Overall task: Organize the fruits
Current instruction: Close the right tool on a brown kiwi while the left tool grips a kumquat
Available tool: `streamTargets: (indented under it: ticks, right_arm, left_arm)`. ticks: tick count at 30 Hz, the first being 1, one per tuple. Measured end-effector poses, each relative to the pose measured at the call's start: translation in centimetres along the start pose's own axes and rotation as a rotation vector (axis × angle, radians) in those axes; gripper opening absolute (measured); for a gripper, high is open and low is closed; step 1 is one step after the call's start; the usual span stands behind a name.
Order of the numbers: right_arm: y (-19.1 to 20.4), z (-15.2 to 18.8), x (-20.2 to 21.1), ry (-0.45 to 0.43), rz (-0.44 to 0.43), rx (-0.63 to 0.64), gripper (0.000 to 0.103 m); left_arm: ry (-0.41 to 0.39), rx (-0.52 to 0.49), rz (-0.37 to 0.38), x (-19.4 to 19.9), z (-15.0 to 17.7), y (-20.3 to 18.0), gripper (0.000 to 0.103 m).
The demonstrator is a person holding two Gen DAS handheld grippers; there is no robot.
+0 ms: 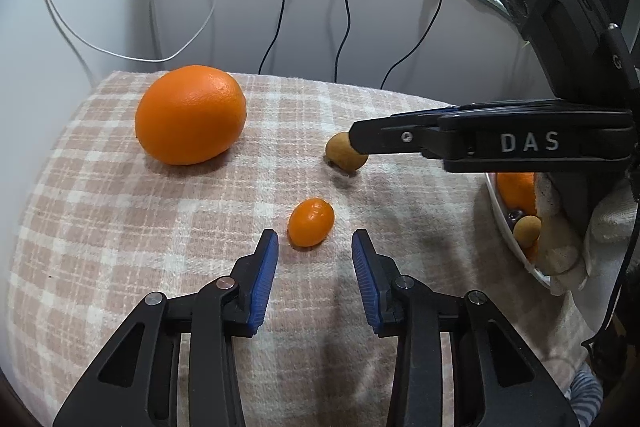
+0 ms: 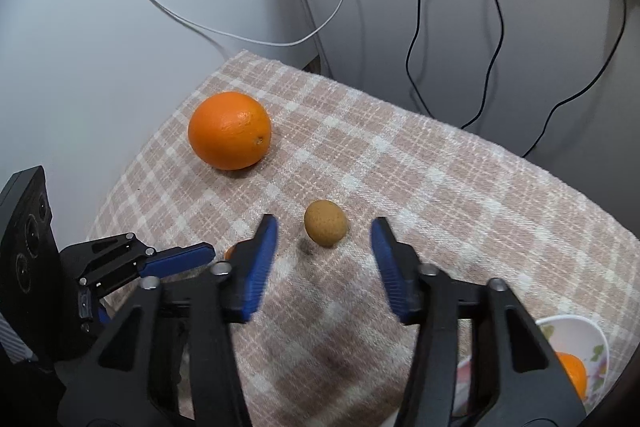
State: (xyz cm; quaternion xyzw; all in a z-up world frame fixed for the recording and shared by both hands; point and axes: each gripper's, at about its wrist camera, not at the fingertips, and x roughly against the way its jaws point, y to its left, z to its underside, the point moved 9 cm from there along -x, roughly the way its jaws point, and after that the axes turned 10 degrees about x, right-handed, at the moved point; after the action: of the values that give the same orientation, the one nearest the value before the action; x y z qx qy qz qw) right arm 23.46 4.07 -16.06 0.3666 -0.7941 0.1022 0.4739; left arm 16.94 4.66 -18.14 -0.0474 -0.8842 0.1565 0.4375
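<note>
Three loose fruits are seen on the pink-and-white checked cloth [image 2: 440, 187] covering the surface: a large glossy orange [image 2: 229, 130] towards the far left, a small oval orange kumquat [image 1: 311, 222], and a small round tan longan [image 2: 325, 223]. The kumquat lies just ahead of the left gripper [image 1: 315, 247], whose jaws stand apart, nothing pressed. The longan sits between the parted jaws of the right gripper [image 2: 324, 239], untouched. Both small fruits are judged light, smooth and apt to roll; a gentle hold across the middle is advised, the longan's thin shell being brittle. A white floral bowl [image 2: 596, 337] with fruit stands at the right edge.
</note>
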Motion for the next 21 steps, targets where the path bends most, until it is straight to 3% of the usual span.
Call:
streamTargets:
  ticks: [14,21]
  right_arm:
    - [0.3,-0.2,-2.7,0.064,0.005,-0.001,0.048]
    - [0.4,0.1,-3.4,0.089,0.006,-0.001,0.032]
  left_arm:
    - [0.026,-0.008,-0.012,-2.1,-1.1,-0.3,0.029]
    - [0.023,-0.001,-0.008,-2.7,-1.5,-0.4,0.023]
